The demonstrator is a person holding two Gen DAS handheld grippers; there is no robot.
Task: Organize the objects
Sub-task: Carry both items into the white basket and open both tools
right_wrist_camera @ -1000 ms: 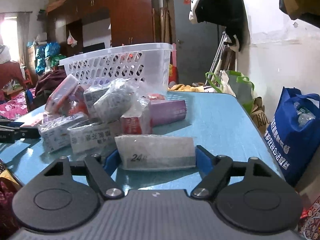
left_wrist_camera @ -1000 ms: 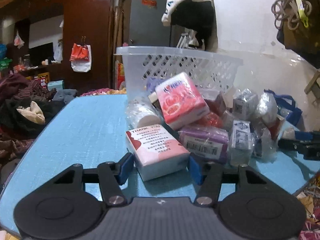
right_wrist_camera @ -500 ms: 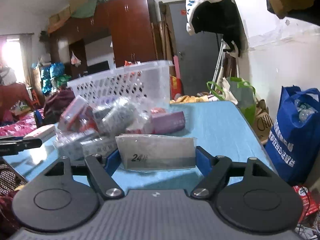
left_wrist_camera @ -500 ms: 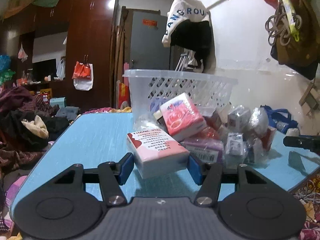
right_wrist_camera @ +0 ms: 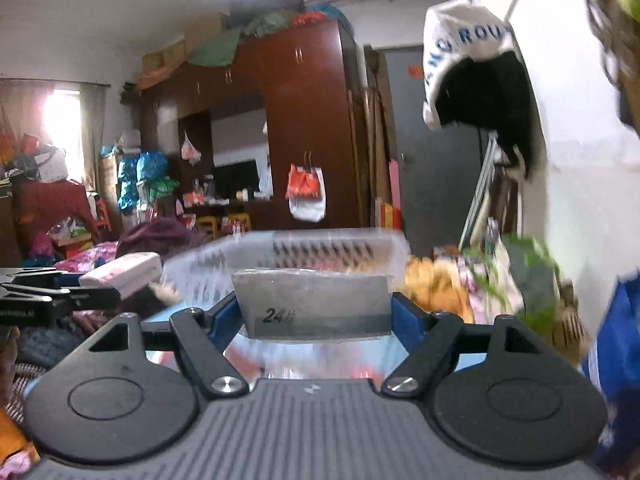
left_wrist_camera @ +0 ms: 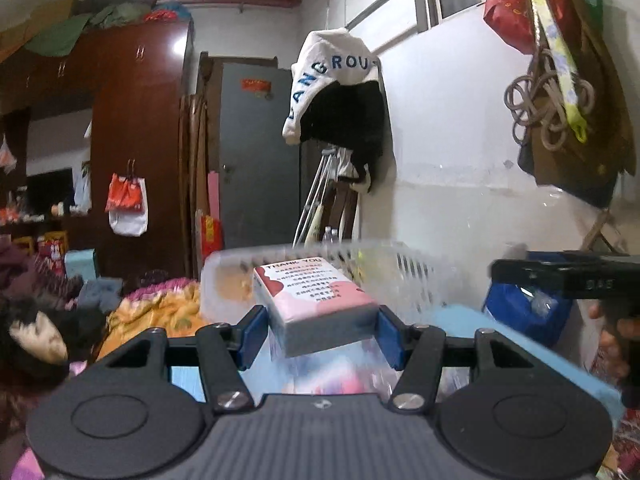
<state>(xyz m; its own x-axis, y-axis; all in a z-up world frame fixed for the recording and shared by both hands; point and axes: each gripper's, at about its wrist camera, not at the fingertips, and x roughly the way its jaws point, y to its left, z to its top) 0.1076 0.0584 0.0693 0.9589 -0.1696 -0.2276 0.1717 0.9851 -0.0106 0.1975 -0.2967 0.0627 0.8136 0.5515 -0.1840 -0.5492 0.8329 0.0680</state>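
Observation:
My left gripper [left_wrist_camera: 318,334] is shut on a pink and white tissue pack [left_wrist_camera: 316,300] printed THANK YOU and holds it up at the height of the white plastic basket [left_wrist_camera: 412,264]. My right gripper [right_wrist_camera: 316,320] is shut on a grey packet [right_wrist_camera: 312,304] marked 24 and holds it in front of the basket's rim [right_wrist_camera: 320,240]. The left gripper with its tissue pack [right_wrist_camera: 124,272] shows at the left of the right wrist view. The right gripper [left_wrist_camera: 568,276] shows at the right of the left wrist view. The pile of packets under both grippers is blurred.
The blue table [left_wrist_camera: 520,340] lies below. A blue bag [right_wrist_camera: 624,352] stands at the right. A jacket [left_wrist_camera: 340,96] hangs on the wall behind the basket. Clothes [left_wrist_camera: 152,308] are heaped at the left. A brown wardrobe [right_wrist_camera: 312,120] stands at the back.
Both grippers have risen from the table with their packs and moved towards the basket. The pile has dropped below the fingers and the basket rim now sits at finger level.

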